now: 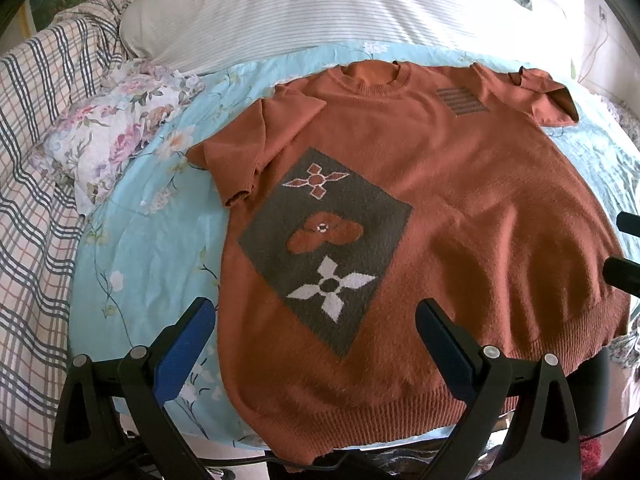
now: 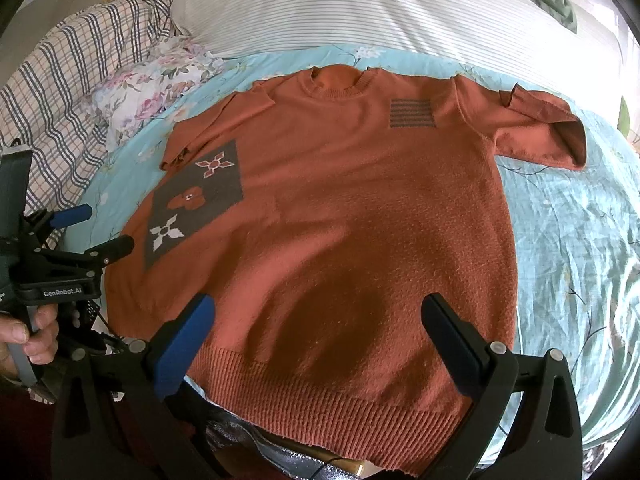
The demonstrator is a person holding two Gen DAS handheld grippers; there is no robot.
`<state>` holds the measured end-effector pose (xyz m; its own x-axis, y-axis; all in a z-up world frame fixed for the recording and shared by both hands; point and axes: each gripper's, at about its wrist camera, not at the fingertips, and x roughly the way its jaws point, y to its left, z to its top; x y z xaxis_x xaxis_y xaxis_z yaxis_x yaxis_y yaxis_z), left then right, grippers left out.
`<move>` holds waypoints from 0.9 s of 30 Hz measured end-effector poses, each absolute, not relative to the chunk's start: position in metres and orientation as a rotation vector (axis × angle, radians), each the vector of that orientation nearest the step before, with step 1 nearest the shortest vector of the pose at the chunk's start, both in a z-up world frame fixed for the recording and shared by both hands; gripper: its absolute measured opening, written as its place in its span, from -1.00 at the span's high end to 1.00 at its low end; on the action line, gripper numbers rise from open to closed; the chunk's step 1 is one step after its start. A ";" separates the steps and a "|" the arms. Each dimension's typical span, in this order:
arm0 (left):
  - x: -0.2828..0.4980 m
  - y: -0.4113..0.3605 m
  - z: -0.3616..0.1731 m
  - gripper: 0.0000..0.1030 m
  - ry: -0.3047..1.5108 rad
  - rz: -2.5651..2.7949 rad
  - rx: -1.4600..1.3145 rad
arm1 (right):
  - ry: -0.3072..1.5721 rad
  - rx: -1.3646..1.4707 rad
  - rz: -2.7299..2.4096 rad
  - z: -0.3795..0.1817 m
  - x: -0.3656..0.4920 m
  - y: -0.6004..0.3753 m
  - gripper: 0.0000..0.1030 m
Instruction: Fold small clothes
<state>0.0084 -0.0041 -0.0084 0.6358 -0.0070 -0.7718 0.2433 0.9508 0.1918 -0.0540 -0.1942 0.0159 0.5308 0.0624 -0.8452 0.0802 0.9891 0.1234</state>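
A rust-orange short-sleeved knit sweater (image 1: 460, 184) lies flat, front up, on a light blue floral sheet (image 1: 152, 248); it also shows in the right wrist view (image 2: 360, 208). It has a grey patch with flower motifs (image 1: 324, 240) and a striped chest patch (image 2: 412, 113). Its left sleeve is folded in over the body (image 1: 240, 152); its right sleeve (image 2: 540, 128) lies spread out. My left gripper (image 1: 316, 312) is open above the hem's left part. My right gripper (image 2: 318, 308) is open above the hem's middle. The left gripper also shows at the left of the right wrist view (image 2: 100, 228).
A striped white pillow (image 1: 320, 8) lies beyond the collar. A floral cloth (image 1: 116, 120) and a plaid blanket (image 1: 36, 184) lie to the left. The sweater's hem hangs slightly over the bed's near edge (image 2: 320, 432).
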 end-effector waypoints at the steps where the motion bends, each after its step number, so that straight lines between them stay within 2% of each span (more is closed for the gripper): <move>1: 0.009 -0.004 -0.009 -0.95 0.865 -0.143 0.297 | 1.017 0.151 -0.013 0.016 -0.054 -0.194 -0.99; 8: 0.010 -0.007 -0.007 -0.95 0.753 -0.103 0.370 | 0.996 0.185 -0.001 0.012 -0.051 -0.200 -0.99; 14: 0.016 -0.010 -0.011 -0.95 0.785 -0.144 0.296 | 1.018 0.227 0.000 0.006 -0.046 -0.208 -0.99; 27: 0.037 -0.015 -0.022 -0.95 0.854 -0.136 0.323 | 0.980 0.249 -0.021 0.002 -0.021 -0.255 -0.99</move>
<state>0.0371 -0.0149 -0.0223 0.6516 0.0106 -0.7585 0.2463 0.9427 0.2248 -0.0213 -0.2546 0.0024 0.5592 0.0945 -0.8236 0.1295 0.9713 0.1994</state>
